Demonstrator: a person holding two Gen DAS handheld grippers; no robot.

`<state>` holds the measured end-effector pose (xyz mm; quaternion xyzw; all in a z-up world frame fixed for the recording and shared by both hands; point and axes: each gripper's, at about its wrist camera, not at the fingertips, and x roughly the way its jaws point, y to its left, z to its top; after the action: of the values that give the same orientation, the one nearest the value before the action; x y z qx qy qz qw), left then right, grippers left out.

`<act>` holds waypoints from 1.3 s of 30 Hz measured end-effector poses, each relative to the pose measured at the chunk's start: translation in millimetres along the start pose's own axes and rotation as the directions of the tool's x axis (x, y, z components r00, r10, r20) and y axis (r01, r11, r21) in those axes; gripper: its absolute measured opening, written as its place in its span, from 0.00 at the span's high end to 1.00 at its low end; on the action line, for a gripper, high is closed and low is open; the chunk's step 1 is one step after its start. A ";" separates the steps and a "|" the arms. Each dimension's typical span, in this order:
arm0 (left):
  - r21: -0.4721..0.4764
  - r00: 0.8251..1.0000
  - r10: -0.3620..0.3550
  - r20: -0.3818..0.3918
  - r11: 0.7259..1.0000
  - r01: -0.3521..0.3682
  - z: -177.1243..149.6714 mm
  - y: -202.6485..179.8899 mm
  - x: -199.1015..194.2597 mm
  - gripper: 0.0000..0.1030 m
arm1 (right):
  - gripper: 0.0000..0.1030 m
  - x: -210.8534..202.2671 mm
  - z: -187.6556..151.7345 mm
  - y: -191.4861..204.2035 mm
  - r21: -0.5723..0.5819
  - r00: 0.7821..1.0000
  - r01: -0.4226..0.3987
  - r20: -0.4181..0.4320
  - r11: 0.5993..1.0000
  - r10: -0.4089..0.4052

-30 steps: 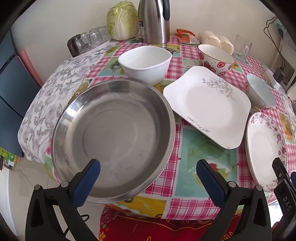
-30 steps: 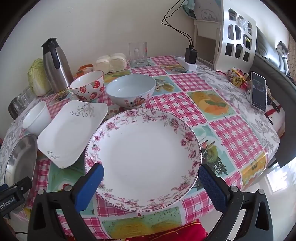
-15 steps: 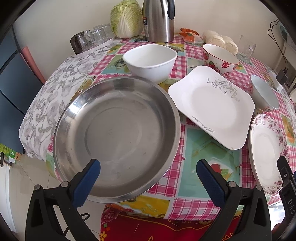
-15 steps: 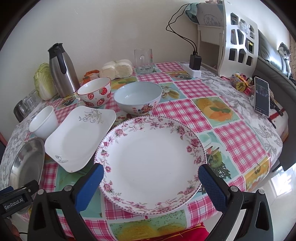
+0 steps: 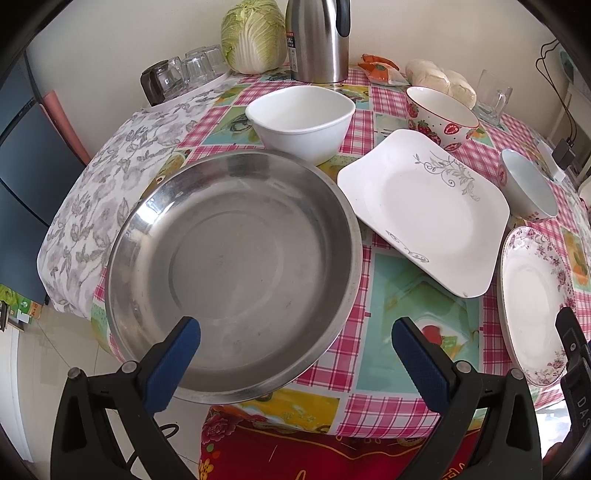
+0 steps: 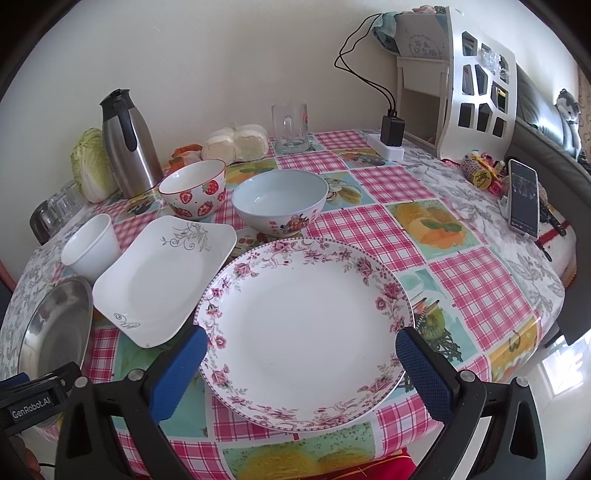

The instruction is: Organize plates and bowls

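A steel round pan (image 5: 236,266) lies at the table's near left, also in the right wrist view (image 6: 55,328). A white square plate (image 5: 424,210) (image 6: 162,280) lies beside it. A pink floral round plate (image 6: 306,325) (image 5: 532,302) lies at the near right. Behind stand a white bowl (image 5: 299,118) (image 6: 90,249), a strawberry bowl (image 5: 439,114) (image 6: 194,192) and a pale blue bowl (image 6: 280,201) (image 5: 528,188). My left gripper (image 5: 295,350) is open and empty above the pan's near rim. My right gripper (image 6: 301,365) is open and empty over the floral plate's near part.
A steel thermos (image 5: 319,37), a cabbage (image 5: 255,35), glasses (image 5: 184,72), buns (image 6: 238,142) and a glass mug (image 6: 290,127) line the back. A power strip with charger (image 6: 388,142) and a phone (image 6: 522,199) sit at the right. The table edge is just below both grippers.
Both grippers have drawn back and up slightly, so the table shows smaller and more of the back wall comes into view. Both stay open and empty. No dish moved.
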<state>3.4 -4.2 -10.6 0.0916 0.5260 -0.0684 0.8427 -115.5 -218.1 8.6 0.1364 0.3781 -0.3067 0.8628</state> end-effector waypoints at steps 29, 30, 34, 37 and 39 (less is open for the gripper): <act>-0.011 1.000 -0.012 -0.006 1.000 0.012 0.3 2.2 1.3 0.00 | 0.00 1.4 -2.2 7.7 -0.031 1.000 0.006 0.008 0.999 -0.006; -0.011 1.000 -0.012 -0.006 1.000 0.012 0.3 2.0 1.3 0.00 | 0.00 1.4 -2.3 7.7 -0.031 1.000 0.006 0.008 0.999 -0.006; -0.011 1.000 -0.012 -0.006 1.000 0.012 0.2 2.3 1.6 0.00 | 0.00 1.6 -2.3 8.0 -0.031 1.000 0.007 0.008 1.000 -0.007; -0.012 1.000 -0.013 -0.006 1.000 0.013 0.1 2.3 1.6 0.00 | 0.00 1.7 -2.1 8.1 -0.032 1.000 0.007 0.008 0.999 -0.007; -0.013 1.000 -0.013 -0.007 1.000 0.013 -0.4 1.9 2.4 0.00 | 0.00 1.7 -1.9 8.2 -0.033 1.000 0.007 0.009 0.999 -0.007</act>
<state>4.5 -2.4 -12.8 0.0827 0.5302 -0.0700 0.8409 -110.5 -211.6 6.1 0.1195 0.3797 -0.3042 0.8655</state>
